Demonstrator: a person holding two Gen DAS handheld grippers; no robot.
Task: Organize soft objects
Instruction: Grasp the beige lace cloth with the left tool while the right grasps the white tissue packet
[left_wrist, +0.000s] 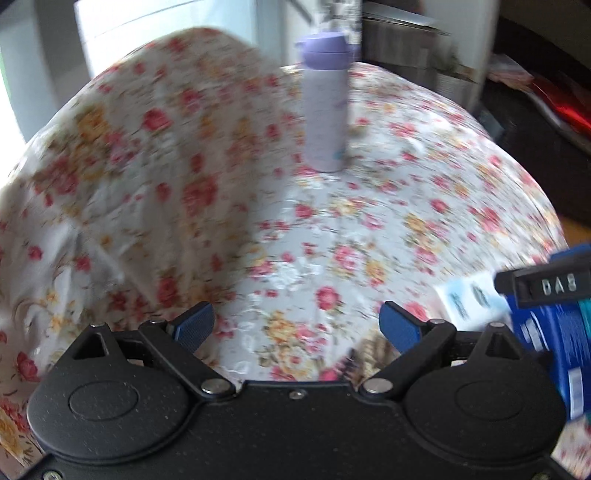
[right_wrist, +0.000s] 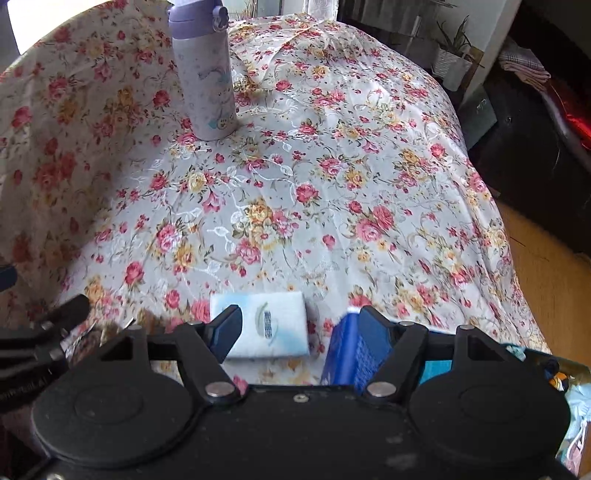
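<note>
Right gripper half-open over tissue pack; left gripper wide, empty.

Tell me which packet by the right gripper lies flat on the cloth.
The white tissue packet lies flat; the blue packet beside it stands on edge.

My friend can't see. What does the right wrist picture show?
The right tool hangs open over a small white tissue pack on a flowery tablecloth. A blue packet lies beside it, and a purple-lidded bottle stands farther back.
</note>
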